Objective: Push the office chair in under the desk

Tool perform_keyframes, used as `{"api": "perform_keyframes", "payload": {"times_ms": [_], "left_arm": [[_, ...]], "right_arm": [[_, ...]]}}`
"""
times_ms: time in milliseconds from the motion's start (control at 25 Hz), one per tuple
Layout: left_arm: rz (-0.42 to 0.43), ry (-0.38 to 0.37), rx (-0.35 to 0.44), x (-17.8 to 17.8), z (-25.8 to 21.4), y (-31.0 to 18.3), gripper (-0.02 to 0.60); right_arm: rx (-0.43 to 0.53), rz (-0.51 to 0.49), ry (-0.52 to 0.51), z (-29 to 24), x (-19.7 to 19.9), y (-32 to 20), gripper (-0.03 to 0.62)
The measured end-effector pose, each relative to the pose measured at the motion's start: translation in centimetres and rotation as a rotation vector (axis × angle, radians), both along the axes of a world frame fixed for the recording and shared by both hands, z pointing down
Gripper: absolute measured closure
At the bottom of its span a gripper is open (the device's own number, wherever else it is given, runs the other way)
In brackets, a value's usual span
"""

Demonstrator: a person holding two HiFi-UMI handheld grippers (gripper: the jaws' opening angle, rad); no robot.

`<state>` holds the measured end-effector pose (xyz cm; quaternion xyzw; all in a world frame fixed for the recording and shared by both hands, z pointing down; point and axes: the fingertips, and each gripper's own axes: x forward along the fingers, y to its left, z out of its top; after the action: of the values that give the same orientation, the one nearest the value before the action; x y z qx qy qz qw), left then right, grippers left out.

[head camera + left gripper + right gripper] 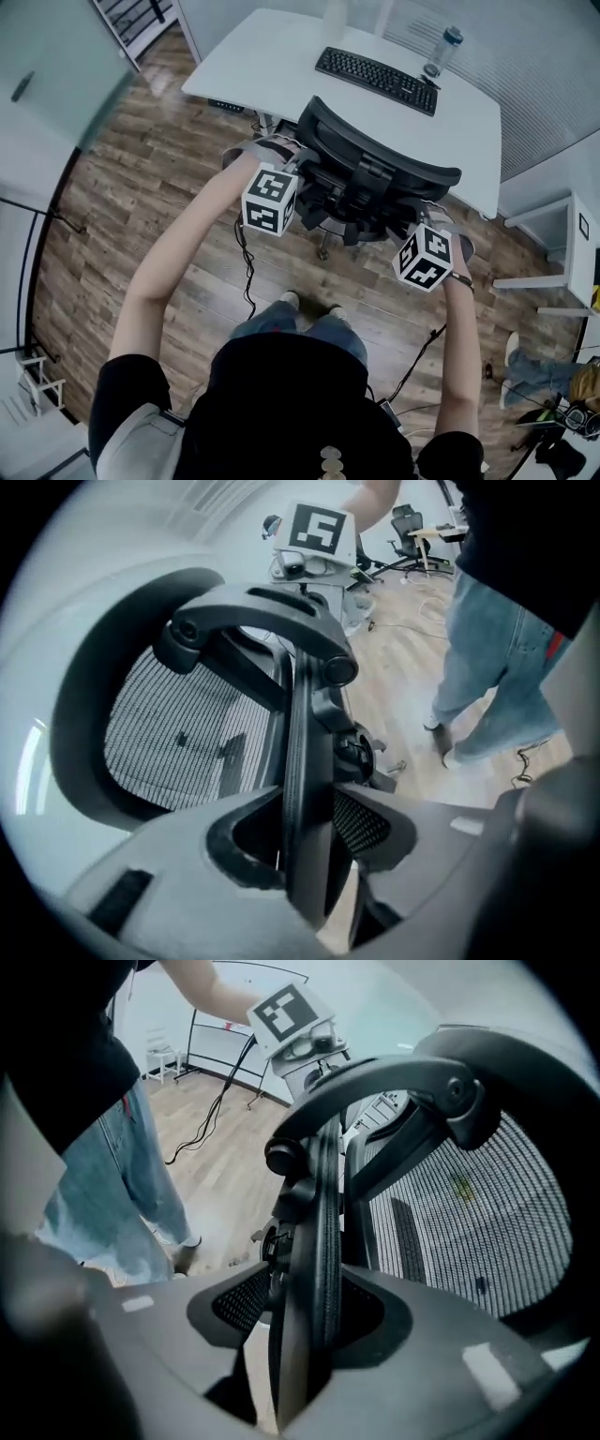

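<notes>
Though thin, curved black mesh chair back (375, 157).

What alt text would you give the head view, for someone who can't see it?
Seen from above, a person holds the left claw and right claw at either side of a black office chair that faces a white desk bearing a keyboard and a bottle.

Black mesh office chair (375, 173) (upright) sits against the white desk (272, 56).
</notes>
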<state>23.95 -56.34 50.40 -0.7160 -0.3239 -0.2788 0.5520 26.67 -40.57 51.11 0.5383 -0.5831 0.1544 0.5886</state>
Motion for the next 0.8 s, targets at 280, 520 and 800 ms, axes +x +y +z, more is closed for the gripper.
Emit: {"api": "perform_keyframes", "payload": {"times_ms": [280, 520, 800], "left_arm": [[-0.045, 0.265, -0.063, -2.0, -4.8, -0.2, 0.53], [-0.25, 0.492, -0.402, -2.6, -10.2, -1.0, 0.572], [-0.489, 0.73, -0.843, -3.1, -15.6, -1.8, 0.574]], "right_arm": [[0.152, 0.115, 0.056, -3.2, -0.3, 1.1, 0.387], [0.571, 0.306, -0.087, -8.4, -1.2, 1.3, 0.546], [1.188, 0.562, -0.244, -13.9, 0.2, 4.2, 0.585]]}}
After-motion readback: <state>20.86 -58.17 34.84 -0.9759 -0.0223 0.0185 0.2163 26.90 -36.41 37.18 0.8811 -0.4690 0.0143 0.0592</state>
